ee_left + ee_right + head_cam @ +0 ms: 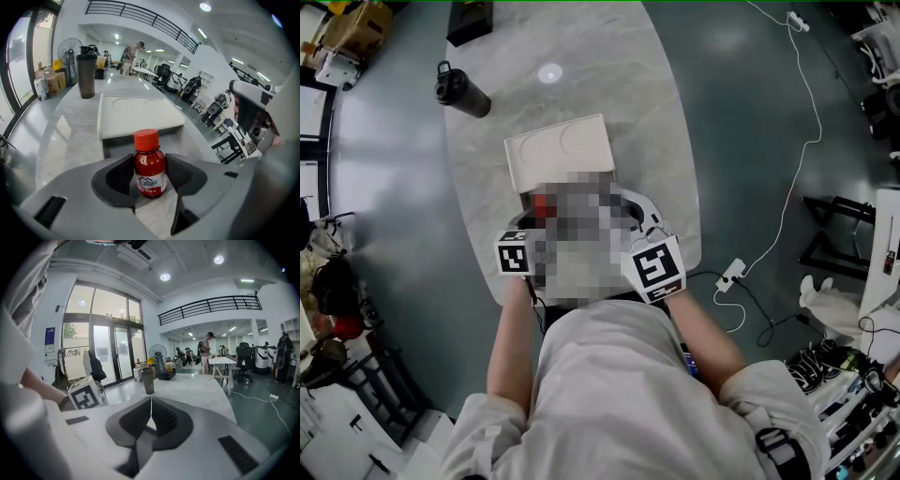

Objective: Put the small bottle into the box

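Observation:
The small bottle [150, 174], red with an orange-red cap and a white label, stands upright between the dark pads of my left gripper [150, 180], which is shut on it from both sides. Just past it lies the white box [137, 114], its flat top showing a round imprint. In the head view the box [558, 153] sits mid-table, and only a red bit of the bottle [544, 203] shows beside a mosaic patch. My right gripper [151, 404] is shut with nothing in it, held to the right of the left one.
A black tumbler [461, 91] stands at the far left of the marble table [619, 75]; the tumbler [86, 75] is beyond the box. A white cable and power strip [731, 274] lie on the floor to the right. People and desks are far behind.

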`<state>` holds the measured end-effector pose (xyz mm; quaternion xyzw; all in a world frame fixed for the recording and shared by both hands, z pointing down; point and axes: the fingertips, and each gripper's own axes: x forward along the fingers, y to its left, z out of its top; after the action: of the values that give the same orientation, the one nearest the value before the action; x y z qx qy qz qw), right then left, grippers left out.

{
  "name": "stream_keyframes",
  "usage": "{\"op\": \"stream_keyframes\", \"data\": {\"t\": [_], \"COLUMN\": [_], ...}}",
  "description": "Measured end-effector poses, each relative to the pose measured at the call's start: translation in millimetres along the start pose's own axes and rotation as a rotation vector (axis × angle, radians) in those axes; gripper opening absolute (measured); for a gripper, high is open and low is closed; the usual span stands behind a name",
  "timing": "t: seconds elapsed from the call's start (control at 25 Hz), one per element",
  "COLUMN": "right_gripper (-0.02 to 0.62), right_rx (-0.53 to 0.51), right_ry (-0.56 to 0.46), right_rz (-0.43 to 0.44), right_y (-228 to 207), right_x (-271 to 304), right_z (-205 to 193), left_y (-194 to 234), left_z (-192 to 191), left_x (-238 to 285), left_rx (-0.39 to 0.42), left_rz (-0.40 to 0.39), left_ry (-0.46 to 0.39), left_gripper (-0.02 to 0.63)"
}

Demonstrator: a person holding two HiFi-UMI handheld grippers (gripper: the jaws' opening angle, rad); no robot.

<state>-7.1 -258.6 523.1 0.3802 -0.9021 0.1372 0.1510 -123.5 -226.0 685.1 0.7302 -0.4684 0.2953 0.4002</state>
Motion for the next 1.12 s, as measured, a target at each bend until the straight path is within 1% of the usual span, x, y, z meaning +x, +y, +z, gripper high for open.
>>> {"op": "stream_keyframes", "data": {"t": [0.32, 0.48, 0.84, 0.96, 1.12], "right_gripper": [0.026, 0.026, 0.026, 0.026, 0.026], "right_rx": [0.002, 0.006, 0.008, 0.006, 0.004], "right_ry": [0.007, 0.008, 0.005, 0.005, 0.006], "right_rz": [-0.007, -0.013, -0.012, -0.013, -0.014], "right_y": [-2, -5, -5, -5, -5], "right_x": [-3, -4, -7, -8, -9], "right_z": [-4, -5, -4, -4, -5], "left_y": [-2, -4, -7, -8, -5], "left_z": [-13, -16, -14, -13, -8], "left_x": [14, 17, 16, 14, 12], "left_rx": [0.004, 0.034, 0.047, 0.05, 0.025], "left_rz": [-0.013, -0.001, 0.007, 0.018, 0.039], "left_ry": [0.066, 0.078, 0.074, 0.052, 0.01], "left_gripper": [0.225, 0.224, 0.224, 0.224, 0.224]}}
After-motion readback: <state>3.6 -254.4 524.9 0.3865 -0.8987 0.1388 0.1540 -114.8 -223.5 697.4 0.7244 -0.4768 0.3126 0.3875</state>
